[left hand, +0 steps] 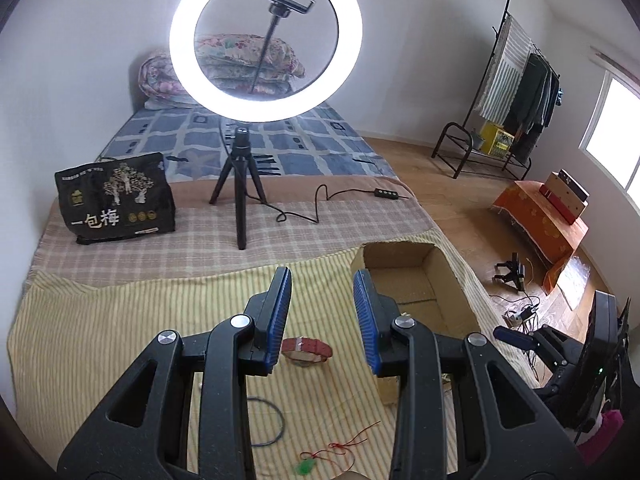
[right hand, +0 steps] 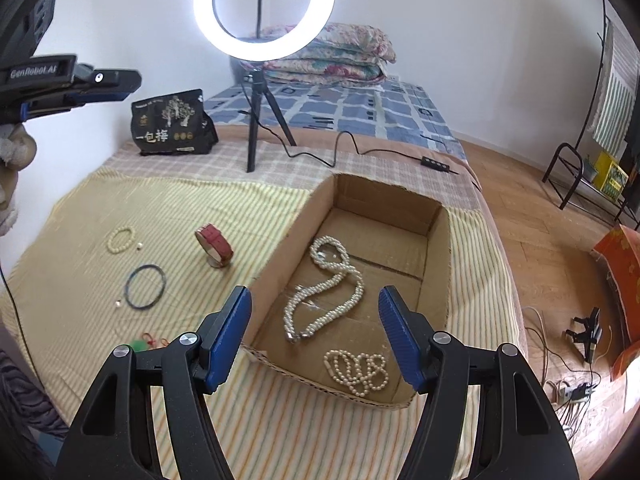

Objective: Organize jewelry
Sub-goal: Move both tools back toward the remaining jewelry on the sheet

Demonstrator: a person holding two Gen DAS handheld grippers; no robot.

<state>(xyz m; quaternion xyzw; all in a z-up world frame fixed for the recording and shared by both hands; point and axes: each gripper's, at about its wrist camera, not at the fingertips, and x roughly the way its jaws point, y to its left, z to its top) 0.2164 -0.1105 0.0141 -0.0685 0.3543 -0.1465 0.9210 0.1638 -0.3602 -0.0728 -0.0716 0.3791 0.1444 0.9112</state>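
Two pearl pieces are already lodged in the box [right hand: 436,248]: a twisted necklace [right hand: 324,292] lies directly ahead of the right claw [right hand: 316,336], between its spread jaws, and a smaller strand [right hand: 358,372] lies nearer, just inside the right jaw. The right claw is held wide apart over the near end of the box and nothing is gripped. The left claw [left hand: 322,320] is likewise wide apart and empty, poised above the striped cloth [left hand: 120,320] on the bed. Five pieces at least are left outside the box. The red watch [left hand: 307,350] sits just ahead between the left claw's jaws; the blue bangle [left hand: 267,422] lies nearer and lower, partly hidden behind the left jaw, and the green pendant [left hand: 306,467] on red cord sits at the bottom edge. A bead bracelet [right hand: 120,238] and loose beads are seen well to the left of the right claw. The task is judged under half done. Chinese characters reading 一包梅 are printed on the black bag [left hand: 116,198] far ahead, and "GenRobot.AI" is lettered on the left claw's body in the right view.
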